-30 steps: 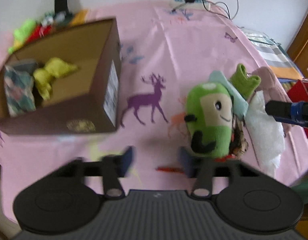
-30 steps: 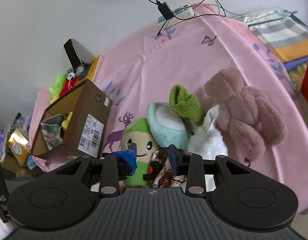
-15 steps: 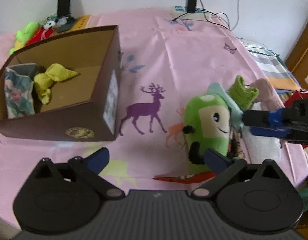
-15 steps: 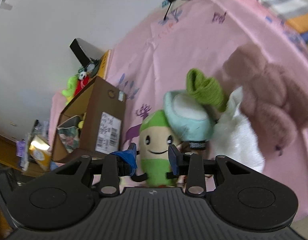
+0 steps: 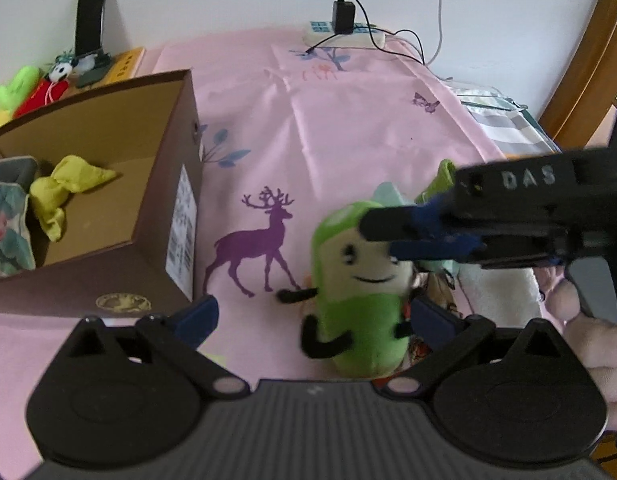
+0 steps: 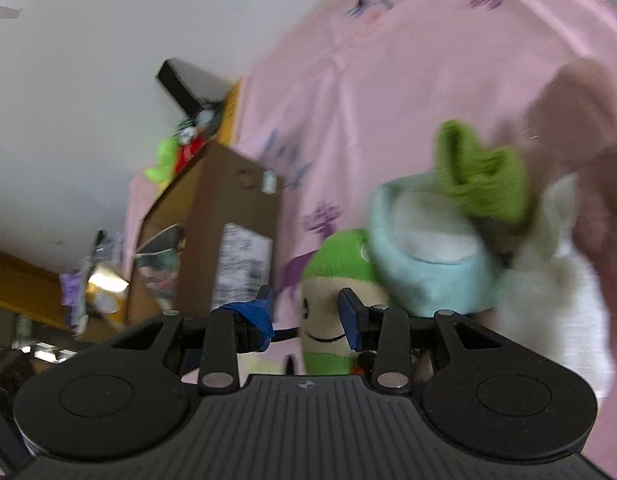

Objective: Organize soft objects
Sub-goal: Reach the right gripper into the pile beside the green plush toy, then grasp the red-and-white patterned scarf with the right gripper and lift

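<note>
The green plush doll (image 5: pixel 362 292) stands on the pink cloth (image 5: pixel 348 120), to the right of the cardboard box (image 5: pixel 156 216) with the printed purple deer (image 5: pixel 260 240) between them. The left gripper (image 5: pixel 314 316) is spread wide: one blue pad sits left of the doll near the box corner, the other just beside the doll's right flank, and neither is seen to touch it. The doll's base is cut off by the gripper body.

The right gripper (image 6: pixel 306 314) is at a middling opening, its pads flanking the doll's face (image 6: pixel 328 320); contact cannot be confirmed (the right wrist view is motion-blurred). In the left wrist view this gripper crosses in front of the doll's upper right side and hides most of what lies behind it.

Partly visible behind the doll: a light blue plush (image 6: pixel 428 248), a green knitted item (image 6: pixel 480 176), a white fluffy item (image 6: pixel 548 264) and a brown plush (image 6: pixel 588 128), the last smeared and cut by the frame edge.

Inside the box lie a yellow-green cloth (image 5: pixel 64 192) and a printed fabric item (image 5: pixel 8 232), the latter cropped at the left edge.
</note>
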